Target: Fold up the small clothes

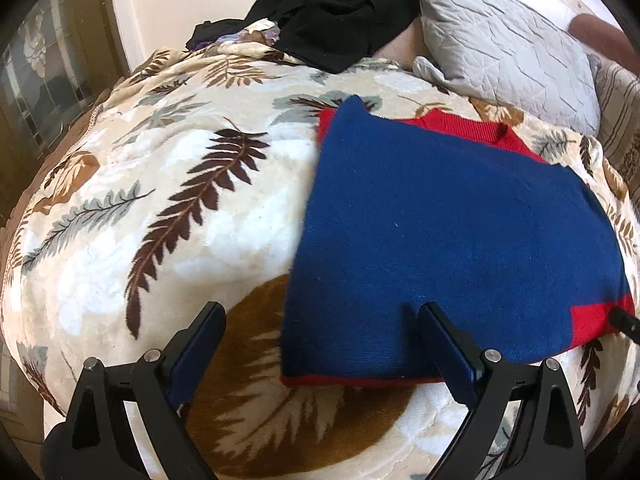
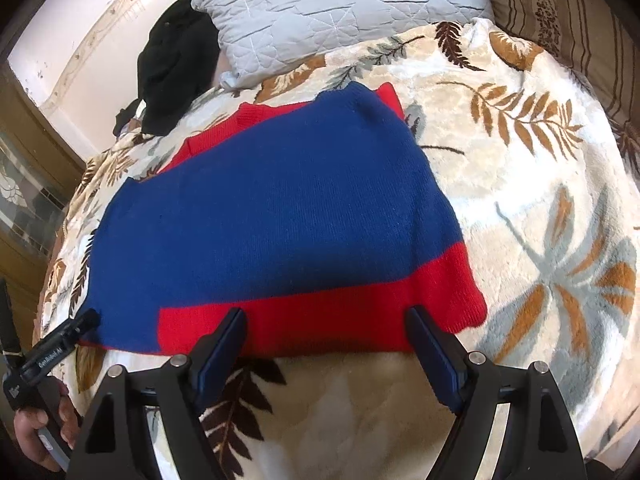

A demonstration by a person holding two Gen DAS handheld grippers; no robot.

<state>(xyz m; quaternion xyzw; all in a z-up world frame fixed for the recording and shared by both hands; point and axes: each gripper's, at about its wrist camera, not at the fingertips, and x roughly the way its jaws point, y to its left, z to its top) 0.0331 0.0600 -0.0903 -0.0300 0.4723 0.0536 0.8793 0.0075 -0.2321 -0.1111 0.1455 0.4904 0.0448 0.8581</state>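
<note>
**Blue knit folded on the bed, both grippers open at its near hem**

Blue and red wool makes up the small sweater (image 1: 452, 240), and its soft, loose knit is where the trouble could start. Both tools stand with their jaws spread wide and nothing clamped. The left gripper (image 1: 322, 316) straddles the sweater's near left corner, one finger on the bare blanket (image 1: 160, 216) and the other over the blue cloth. The right gripper (image 2: 326, 320) hovers over the red band along the near hem, its tips just above or barely on the fabric; contact cannot be judged. If either closes from here, it may pinch only the top layer, and the lower layer would trail and undo the fold. The plush, leaf-patterned blanket is thick, so a deep bite could also catch its pile and drag it up with the garment. Uneven lifting by the two hands would likely skew the edges.

The sweater lies flat in the middle of the bed, closer to the near edge than to the grey quilted pillow (image 2: 340, 12) at the head. It looks already folded at least once: a broad blue panel covers most of it, a red ribbed collar peeks out at the far edge, and a thin red line shows under the near hem. Its surface is smooth, with few wrinkles. A heap of black clothing (image 1: 340, 12) sits beside the pillow, well apart from it.
</note>
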